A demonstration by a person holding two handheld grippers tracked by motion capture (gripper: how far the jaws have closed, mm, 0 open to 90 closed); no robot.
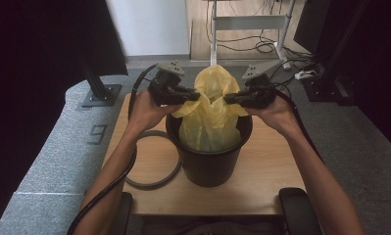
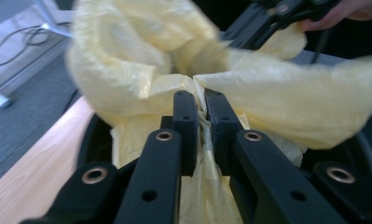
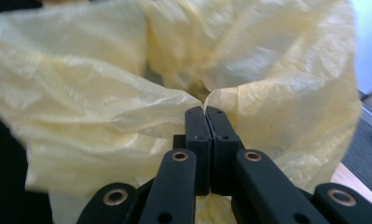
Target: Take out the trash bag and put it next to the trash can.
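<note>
Two grips: left gripper (image 1: 195,96) and right gripper (image 1: 228,98) each have their jaws pinched together on a fold of the yellow bag (image 1: 210,115), film trapped between the pads.
Left fingers: near-closed, a thin pleat of plastic running down between the fingertips (image 2: 186,105).
Right fingers: fully together, the bag's rim bunched just ahead of the fingertips (image 3: 196,122).
Bag's place: between the two grippers, its lower part down inside the black bucket (image 1: 208,161), its top ballooning above and beyond the fingers.
Why held so: opposite sides taken at once, likely so the mouth can be spread and drawn over the bucket's rim, or the bag lifted evenly.
Edges: bucket rim lies just below both sets of fingers; the film hangs inside it, not yet folded over.
Open room: bare wooden table (image 1: 266,166) outward of each hand; a grey ring (image 1: 156,171) lies beside the bucket under the left forearm.
Risk, judged: thin film could tear or slip at the pinch if pulled apart hard.
</note>
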